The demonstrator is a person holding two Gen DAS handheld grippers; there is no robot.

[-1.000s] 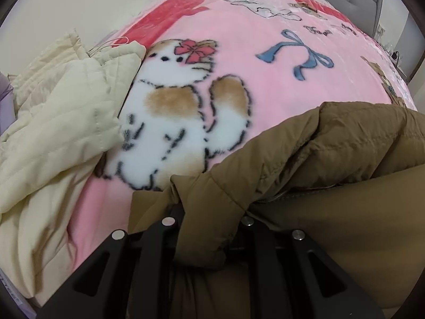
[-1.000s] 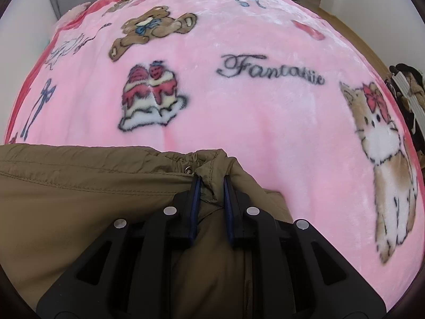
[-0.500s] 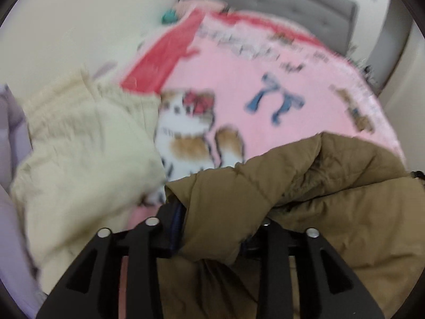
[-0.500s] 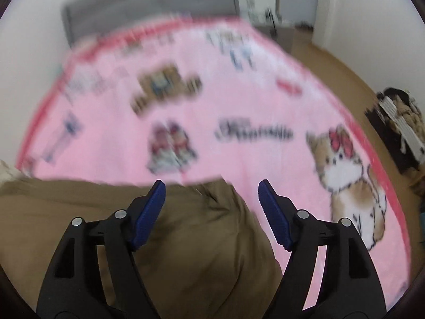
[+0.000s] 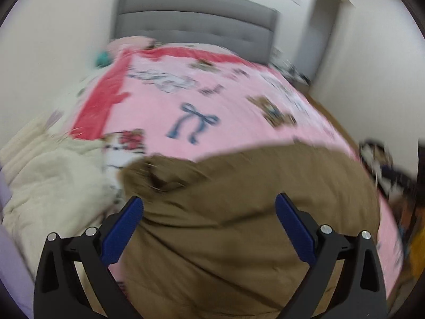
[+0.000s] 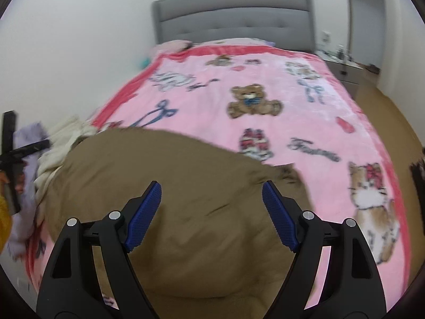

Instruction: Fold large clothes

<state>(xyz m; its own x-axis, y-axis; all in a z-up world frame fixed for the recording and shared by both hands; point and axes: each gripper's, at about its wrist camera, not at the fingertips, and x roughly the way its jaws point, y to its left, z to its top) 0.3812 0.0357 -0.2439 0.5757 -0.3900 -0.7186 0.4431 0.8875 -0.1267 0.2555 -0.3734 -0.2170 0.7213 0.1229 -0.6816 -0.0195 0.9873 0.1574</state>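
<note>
Pink cartoon blanket (image 6: 279,101) covers bed, grey headboard (image 6: 233,16) at far end. Cream quilted garment (image 5: 53,186) heaped at bed's left edge, just beside brown jacket (image 5: 239,212), touching its left side in right wrist view. Nightstand (image 6: 345,71) right of headboard. Dark clutter on floor at right, blurred. Left gripper (image 5: 209,226) above jacket, jaws wide open, holding nothing. Right gripper (image 6: 212,212) likewise above jacket, jaws wide open, empty. Both point toward headboard. Jacket lies bunched on near end of bed, long axis running across the bed, left to right. Left view motion-blurred.
</note>
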